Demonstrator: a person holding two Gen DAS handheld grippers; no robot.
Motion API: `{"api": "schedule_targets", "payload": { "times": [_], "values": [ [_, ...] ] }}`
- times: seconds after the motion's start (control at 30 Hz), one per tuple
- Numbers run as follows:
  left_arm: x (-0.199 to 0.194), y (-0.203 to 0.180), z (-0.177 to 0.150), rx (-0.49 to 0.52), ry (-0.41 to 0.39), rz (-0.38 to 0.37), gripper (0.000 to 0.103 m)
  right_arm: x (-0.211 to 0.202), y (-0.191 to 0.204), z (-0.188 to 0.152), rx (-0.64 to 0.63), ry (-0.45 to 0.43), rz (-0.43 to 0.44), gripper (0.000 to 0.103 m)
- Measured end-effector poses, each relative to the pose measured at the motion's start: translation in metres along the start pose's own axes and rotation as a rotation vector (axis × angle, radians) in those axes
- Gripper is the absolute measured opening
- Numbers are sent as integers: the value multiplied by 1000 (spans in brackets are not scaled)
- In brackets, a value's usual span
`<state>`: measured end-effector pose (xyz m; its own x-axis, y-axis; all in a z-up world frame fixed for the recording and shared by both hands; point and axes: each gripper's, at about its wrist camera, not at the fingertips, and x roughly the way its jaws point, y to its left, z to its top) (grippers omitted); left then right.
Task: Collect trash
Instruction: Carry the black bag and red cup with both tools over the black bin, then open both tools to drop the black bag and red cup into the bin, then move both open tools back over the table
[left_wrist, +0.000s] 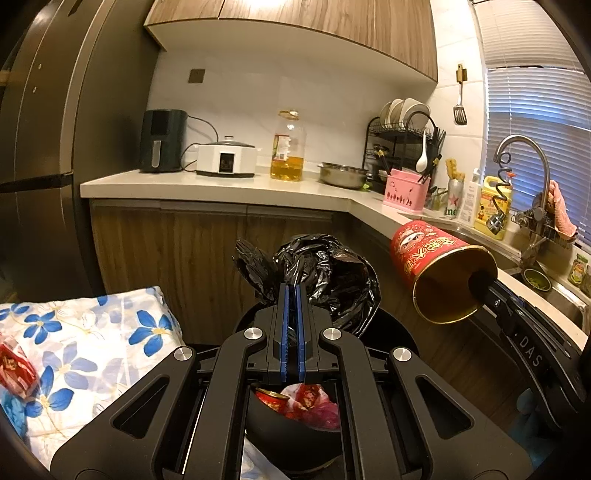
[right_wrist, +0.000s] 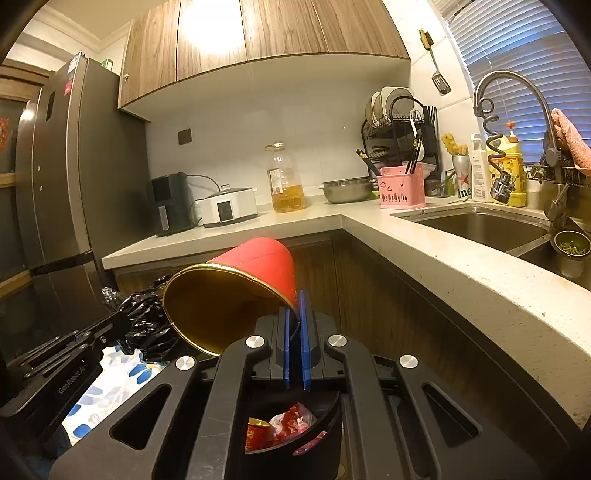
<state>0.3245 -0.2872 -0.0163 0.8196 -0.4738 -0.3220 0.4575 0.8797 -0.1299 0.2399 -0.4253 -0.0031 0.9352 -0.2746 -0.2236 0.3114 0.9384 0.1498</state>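
kitchen counter behind: right gripper clamped on red tub rim, left gripper pinching black bag (both closed)

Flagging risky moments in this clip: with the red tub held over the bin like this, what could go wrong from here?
1. The right gripper pinches only the rim of the red tub, which hangs tilted on its side; it could twist or slip out.
2. The left gripper holds the black bag bunched up, so the opening of the bin may be partly covered and the tub could catch.
3. The bin already holds trash; the tub might not settle inside.
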Motion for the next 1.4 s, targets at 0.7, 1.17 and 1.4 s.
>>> {"api": "schedule_targets", "payload": {
  "times": [0.7, 1.17, 1.4],
  "values": [
    [22, 11, -8, -39, 48, -20, 38, 21, 3, -6, 8, 39, -4, 12],
    [-5, 34, -13, -89, 18, 39, 78, 12, 3, -11, 20, 56, 4, 54],
    [-43, 47, -22, -103, -12, 93, 93, -10, 20, -18, -3, 53, 50, 82]
  ]
}}
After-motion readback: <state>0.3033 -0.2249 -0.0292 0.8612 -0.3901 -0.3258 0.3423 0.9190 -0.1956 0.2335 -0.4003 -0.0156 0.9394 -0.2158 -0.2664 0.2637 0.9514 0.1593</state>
